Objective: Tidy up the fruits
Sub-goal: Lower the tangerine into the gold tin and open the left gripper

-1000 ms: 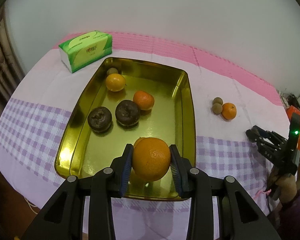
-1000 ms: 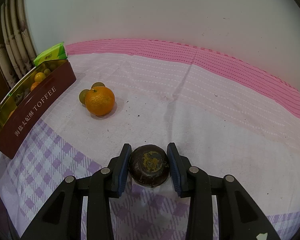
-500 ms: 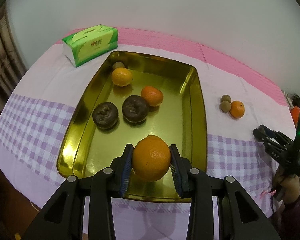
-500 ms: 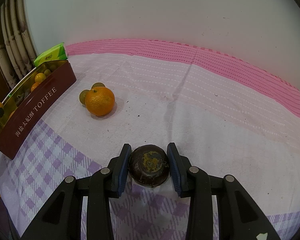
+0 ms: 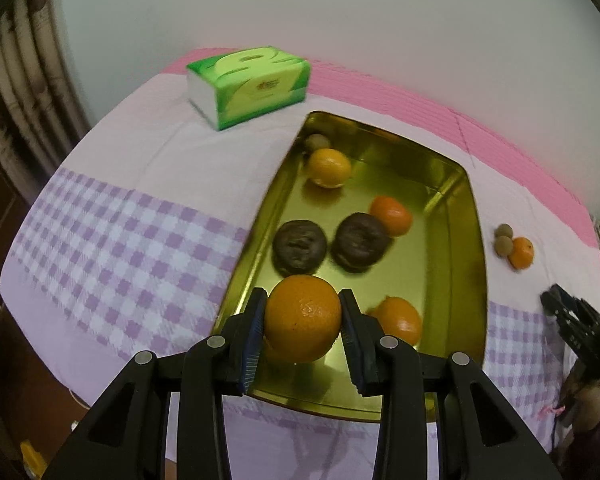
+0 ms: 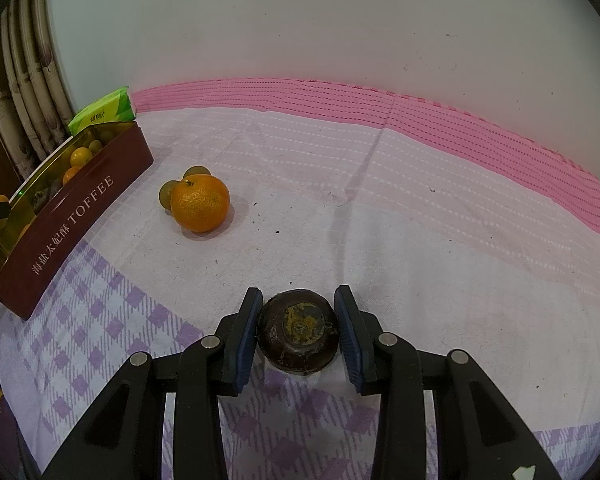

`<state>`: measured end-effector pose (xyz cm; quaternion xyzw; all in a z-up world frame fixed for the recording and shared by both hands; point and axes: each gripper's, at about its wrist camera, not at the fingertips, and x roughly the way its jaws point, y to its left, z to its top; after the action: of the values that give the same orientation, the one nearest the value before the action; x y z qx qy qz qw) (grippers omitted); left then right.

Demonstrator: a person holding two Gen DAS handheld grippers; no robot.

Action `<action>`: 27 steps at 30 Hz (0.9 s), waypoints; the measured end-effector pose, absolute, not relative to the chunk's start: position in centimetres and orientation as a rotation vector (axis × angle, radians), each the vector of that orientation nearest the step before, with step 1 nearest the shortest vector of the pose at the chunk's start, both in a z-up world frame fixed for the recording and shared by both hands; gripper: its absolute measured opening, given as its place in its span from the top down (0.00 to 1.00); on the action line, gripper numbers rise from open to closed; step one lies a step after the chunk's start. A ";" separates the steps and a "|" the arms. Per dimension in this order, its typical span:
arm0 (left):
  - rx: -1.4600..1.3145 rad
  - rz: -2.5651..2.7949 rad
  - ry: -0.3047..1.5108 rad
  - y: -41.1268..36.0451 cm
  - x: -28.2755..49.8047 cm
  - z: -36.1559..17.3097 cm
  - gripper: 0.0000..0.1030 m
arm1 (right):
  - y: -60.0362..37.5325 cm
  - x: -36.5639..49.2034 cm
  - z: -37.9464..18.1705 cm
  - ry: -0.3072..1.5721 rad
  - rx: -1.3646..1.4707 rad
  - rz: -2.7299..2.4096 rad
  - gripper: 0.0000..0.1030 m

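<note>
Angled steeply down over the near end of a gold tin tray (image 5: 474, 264), left gripper (image 5: 303, 322) clamped on a large orange (image 5: 302, 318), pads pressed to both sides of the fruit. Inside the tray: two dark wrinkled fruits (image 5: 299, 246) side by side, three smaller oranges (image 5: 329, 168) and a small brownish fruit (image 5: 317, 142) at the far corner. On the cloth-covered counter (image 5: 140, 216) beyond the tray's left side, a green tissue pack (image 5: 248, 86). Tilted down likewise, low over the checked cloth, right gripper (image 6: 298, 330) closed around a dark round fruit (image 6: 298, 330), blue pads against its sides. Farther along the counter, a lone orange (image 6: 200, 202) touching two small greenish-brown fruits (image 6: 168, 194), just beside the tray's maroon wall lettered TOFFEE.
</note>
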<state>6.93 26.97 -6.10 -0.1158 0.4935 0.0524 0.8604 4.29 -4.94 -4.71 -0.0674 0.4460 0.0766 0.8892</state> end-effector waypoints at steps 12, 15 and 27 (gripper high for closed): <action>-0.184 0.058 1.053 24.5 6.9 -6.9 0.64 | -5.0 4.3 -4.8 0.926 -0.135 0.160 0.66; -0.180 0.049 1.060 24.2 6.9 -7.1 0.64 | -4.9 4.3 -4.8 0.926 -0.136 0.159 0.66; -0.112 0.042 1.034 23.0 6.9 -6.7 0.64 | -5.0 4.3 -4.8 0.926 -0.136 0.159 0.66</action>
<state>6.86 22.99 -6.66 -0.0535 0.4939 0.0201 0.8677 4.28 -4.98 -4.79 -0.0656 0.4458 0.0765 0.8894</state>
